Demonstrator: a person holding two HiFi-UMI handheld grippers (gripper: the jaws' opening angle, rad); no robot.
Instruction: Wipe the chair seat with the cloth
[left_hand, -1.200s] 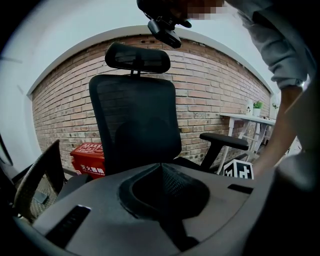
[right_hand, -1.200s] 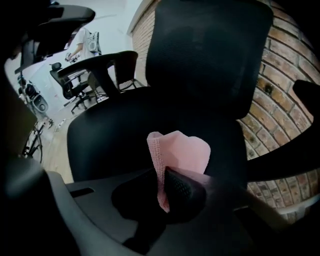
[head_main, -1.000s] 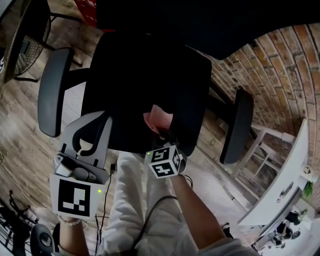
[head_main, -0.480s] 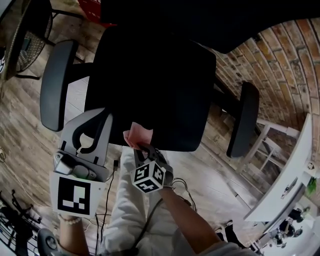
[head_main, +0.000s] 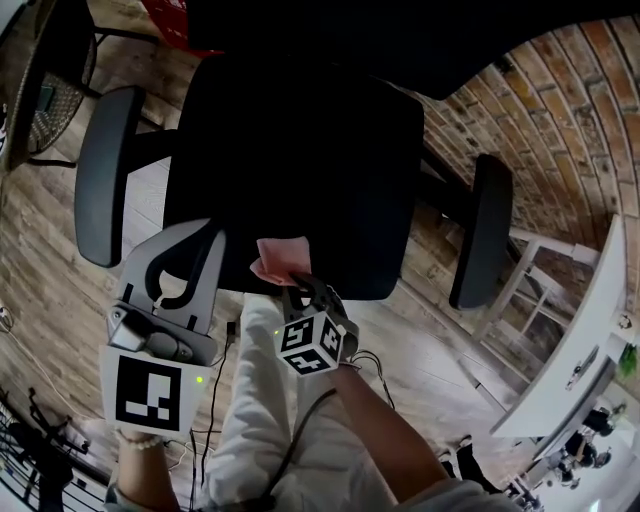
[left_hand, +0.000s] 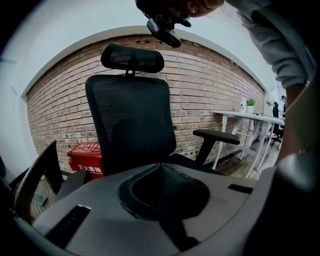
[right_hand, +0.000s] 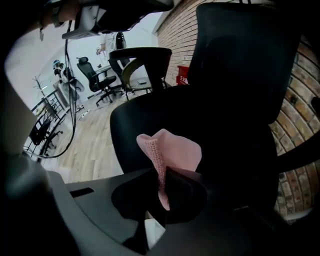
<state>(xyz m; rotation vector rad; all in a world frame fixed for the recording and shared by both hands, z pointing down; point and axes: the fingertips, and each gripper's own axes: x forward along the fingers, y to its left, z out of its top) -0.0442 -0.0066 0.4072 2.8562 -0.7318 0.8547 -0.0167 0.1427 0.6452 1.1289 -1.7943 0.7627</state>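
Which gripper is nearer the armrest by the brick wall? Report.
Right. The right gripper, clamping the cloth, is at the front of the seat, closer to that armrest; the left gripper is farther off, beside the other armrest.

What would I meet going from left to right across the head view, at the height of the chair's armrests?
armrest on the picture's left → chair seat → armrest on the picture's right → white table. Left out: the pink cloth in the right gripper, since it overlaps the seat.
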